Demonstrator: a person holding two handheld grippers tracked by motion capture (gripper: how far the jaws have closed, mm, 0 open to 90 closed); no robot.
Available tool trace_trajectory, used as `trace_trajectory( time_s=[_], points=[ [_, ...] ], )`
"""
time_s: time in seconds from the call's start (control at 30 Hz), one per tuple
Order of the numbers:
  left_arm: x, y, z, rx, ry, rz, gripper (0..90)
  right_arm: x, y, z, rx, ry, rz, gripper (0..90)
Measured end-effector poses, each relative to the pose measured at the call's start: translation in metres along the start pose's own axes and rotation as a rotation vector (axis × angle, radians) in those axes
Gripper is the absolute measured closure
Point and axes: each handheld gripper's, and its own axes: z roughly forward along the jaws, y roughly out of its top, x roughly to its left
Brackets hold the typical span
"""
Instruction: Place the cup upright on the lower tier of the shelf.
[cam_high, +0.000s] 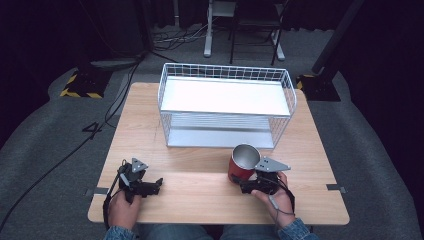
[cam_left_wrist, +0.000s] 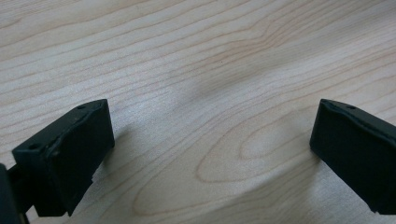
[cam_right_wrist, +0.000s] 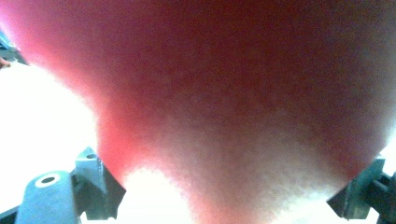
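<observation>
A red cup (cam_high: 239, 170) with a shiny metal inside stands slightly tilted on the wooden table (cam_high: 200, 190), right of centre near the front. My right gripper (cam_high: 244, 185) comes at it from the right and is shut on its lower side. In the right gripper view the red cup (cam_right_wrist: 224, 93) sits blurred and very close between the two jaws. My left gripper (cam_high: 159, 184) rests low over the table at the front left and points right. It is open, with bare wood between its fingers (cam_left_wrist: 70, 154).
A white two-level wire rack (cam_high: 225, 71) stands at the back middle of the table, its open front facing me, just behind the cup. Beyond the table lie grey carpet, cables and a chair's legs (cam_high: 255, 45).
</observation>
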Motion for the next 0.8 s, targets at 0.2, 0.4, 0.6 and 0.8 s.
trace_trajectory(
  time_s=[0.2, 0.4, 0.6, 0.8],
  points=[
    [0.0, 0.0, 0.0, -0.001, 0.001, 0.001, 0.1, 0.001, 0.011, -0.001, -0.009, 0.004, -0.011, 16.9],
    [0.0, 0.0, 0.0, 0.0, 0.001, 0.0, 0.1, 0.004, 0.024, 0.003, -0.007, -0.003, -0.015, 16.9],
    [0.0, 0.0, 0.0, 0.0, 0.002, 0.002, 0.1, 0.003, 0.037, 0.011, -0.002, -0.01, -0.021, 16.9],
    [0.0, 0.0, 0.0, 0.0, 0.003, 0.001, 0.1, -0.002, 0.052, 0.023, 0.006, -0.023, -0.024, 16.9]
  ],
)
